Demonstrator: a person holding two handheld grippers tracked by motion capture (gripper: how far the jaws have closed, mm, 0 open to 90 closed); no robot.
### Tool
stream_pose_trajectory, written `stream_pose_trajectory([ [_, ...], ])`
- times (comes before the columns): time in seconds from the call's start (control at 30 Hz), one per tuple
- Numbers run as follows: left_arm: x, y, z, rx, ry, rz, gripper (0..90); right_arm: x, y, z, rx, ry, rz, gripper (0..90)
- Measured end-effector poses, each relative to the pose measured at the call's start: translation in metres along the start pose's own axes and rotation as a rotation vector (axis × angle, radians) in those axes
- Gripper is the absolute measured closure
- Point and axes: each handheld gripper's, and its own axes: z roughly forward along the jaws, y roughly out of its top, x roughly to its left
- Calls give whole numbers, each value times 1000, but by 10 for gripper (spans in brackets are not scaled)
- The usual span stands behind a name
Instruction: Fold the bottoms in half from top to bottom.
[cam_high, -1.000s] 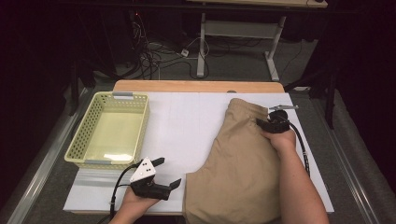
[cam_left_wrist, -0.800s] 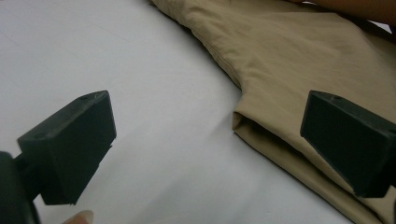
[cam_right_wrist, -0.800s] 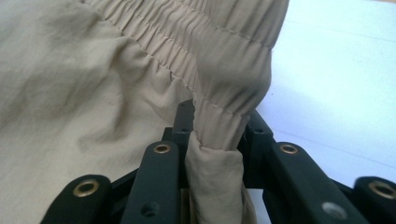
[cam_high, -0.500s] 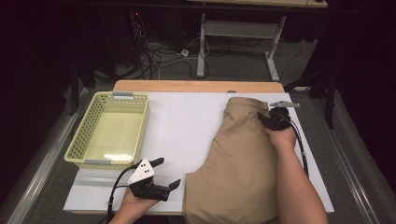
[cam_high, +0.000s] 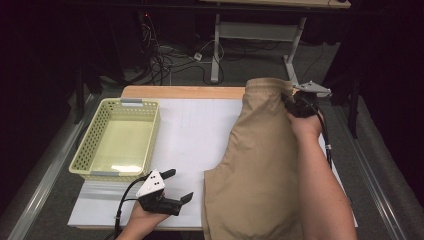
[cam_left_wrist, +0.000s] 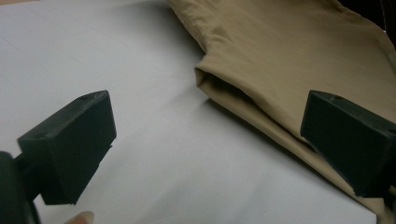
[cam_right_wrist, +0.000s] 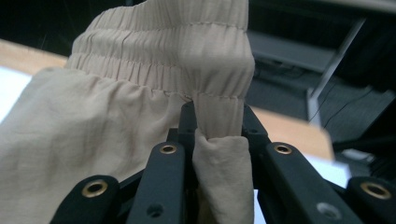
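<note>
High view: the right gripper (cam_high: 292, 102) lifts the tan cotton shorts (cam_high: 260, 170) by the waistband over the white table (cam_high: 195, 130). Left gripper view: the left gripper (cam_left_wrist: 205, 140) gapes, holding nothing, beside the hem. Right gripper view: jaws pinching the elastic.

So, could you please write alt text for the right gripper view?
The right gripper pinches the gathered elastic waistband of beige shorts between its two black jaws, with the fabric held up off the table. A dark floor lies behind.
</note>
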Motion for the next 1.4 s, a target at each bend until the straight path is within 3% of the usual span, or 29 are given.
stream_pose_trajectory([
  [0.17, 0, 0, 0, -1, -2, -5, 30, -4, 15, -12, -49, -16, -5, 771],
  [0.43, -1, 0, 0, 0, 10, 1, 30, -5, -26, -18, -25, -6, 3, 770],
  [0.57, -1, 0, 0, 2, 13, -1, 30, -3, -40, -27, -33, 10, -18, 770],
  [0.87, -1, 1, 1, 17, 28, -18, 33, 9, -46, -74, -114, 53, -51, 769],
  [0.93, -2, 2, 2, 21, 48, -14, 78, 12, -48, -85, -129, 56, -55, 768],
  [1.0, -5, 4, 4, 50, 60, -29, 185, 14, -51, -93, -145, 63, -58, 767],
  [1.07, -13, 8, 10, 78, 23, -42, 315, 19, -55, -102, -156, 74, -71, 764],
  [1.17, -36, 17, 25, 151, -45, 5, 465, 25, -61, -111, -165, 91, -81, 763],
  [1.3, -60, 23, 40, 224, -145, 22, 589, 31, -69, -118, -162, 110, -82, 762],
  [1.4, -73, 23, 40, 245, -176, 47, 649, 35, -73, -124, -161, 118, -95, 760],
])
